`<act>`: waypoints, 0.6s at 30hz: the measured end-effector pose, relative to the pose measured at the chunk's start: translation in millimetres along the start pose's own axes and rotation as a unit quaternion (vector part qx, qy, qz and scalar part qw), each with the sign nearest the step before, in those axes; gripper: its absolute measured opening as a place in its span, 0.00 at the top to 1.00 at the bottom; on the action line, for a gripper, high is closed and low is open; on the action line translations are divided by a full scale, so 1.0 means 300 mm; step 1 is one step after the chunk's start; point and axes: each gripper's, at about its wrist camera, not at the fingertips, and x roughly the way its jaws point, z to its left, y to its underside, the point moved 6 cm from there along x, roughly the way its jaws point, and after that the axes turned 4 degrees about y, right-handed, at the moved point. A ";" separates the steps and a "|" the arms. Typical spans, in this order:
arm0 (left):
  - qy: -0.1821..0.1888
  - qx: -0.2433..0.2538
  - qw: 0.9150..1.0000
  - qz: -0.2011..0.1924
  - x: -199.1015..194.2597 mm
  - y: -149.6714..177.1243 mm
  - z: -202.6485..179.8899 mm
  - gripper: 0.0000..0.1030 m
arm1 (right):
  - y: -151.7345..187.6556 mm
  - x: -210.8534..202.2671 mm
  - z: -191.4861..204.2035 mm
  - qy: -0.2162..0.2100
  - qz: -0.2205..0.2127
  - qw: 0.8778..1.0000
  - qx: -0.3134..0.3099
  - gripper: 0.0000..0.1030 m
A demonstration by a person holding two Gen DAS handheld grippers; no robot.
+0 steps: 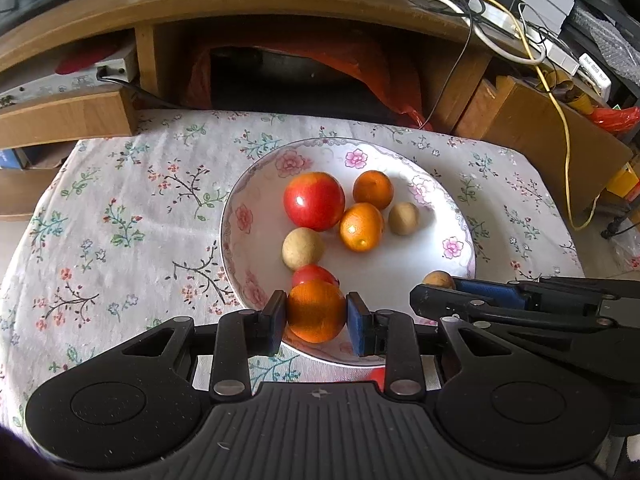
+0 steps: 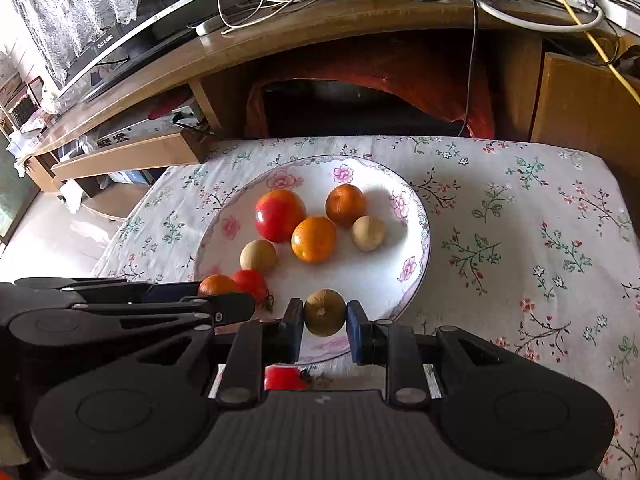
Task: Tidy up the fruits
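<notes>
I see a tabletop (image 2: 520,220) under a floral cloth, pushed against a wooden TV stand (image 2: 320,20) strewn with cables (image 2: 576,16). The plate (image 1: 400,264) holds an apple (image 1: 314,200), two oranges and two pale round fruits. A small red fruit (image 1: 314,274) is half hidden behind my left claw (image 1: 317,314), which is clamped on an orange (image 1: 316,310) over the plate's near rim. My right claw (image 2: 325,317) is clamped on a brownish fruit (image 2: 325,312), also above the near rim. Another red thing (image 2: 282,378) below the rim is mostly cut off.
</notes>
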 end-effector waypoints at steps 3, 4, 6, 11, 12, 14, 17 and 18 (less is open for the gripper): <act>0.001 -0.001 1.000 0.002 0.004 0.000 -0.001 0.63 | -0.003 0.009 -0.005 0.002 -0.001 1.000 0.004 0.75; 0.001 -0.002 1.000 0.002 0.004 0.000 0.000 0.63 | -0.003 0.011 -0.007 0.000 0.000 1.000 0.005 0.75; 0.001 -0.003 1.000 0.002 0.005 0.001 0.000 0.62 | -0.005 0.011 -0.010 0.002 -0.004 1.000 0.006 0.75; -0.001 -0.006 1.000 -0.007 -0.010 -0.007 0.000 0.58 | -0.014 0.001 -0.014 0.003 -0.016 1.000 0.010 0.75; 0.000 -0.007 1.000 -0.009 -0.014 -0.010 0.000 0.58 | -0.017 -0.004 -0.015 0.002 -0.019 1.000 0.011 0.75; 0.001 -0.009 1.000 -0.012 -0.019 -0.014 0.001 0.57 | -0.023 -0.012 -0.017 0.001 -0.025 1.000 0.013 0.75; 0.002 -0.011 1.000 -0.014 -0.023 -0.015 0.001 0.57 | -0.027 -0.018 -0.016 -0.001 -0.027 1.000 0.014 0.75; 0.002 -0.010 1.000 -0.015 -0.023 -0.014 -0.002 0.57 | -0.028 -0.021 -0.015 -0.001 -0.029 0.999 0.014 0.75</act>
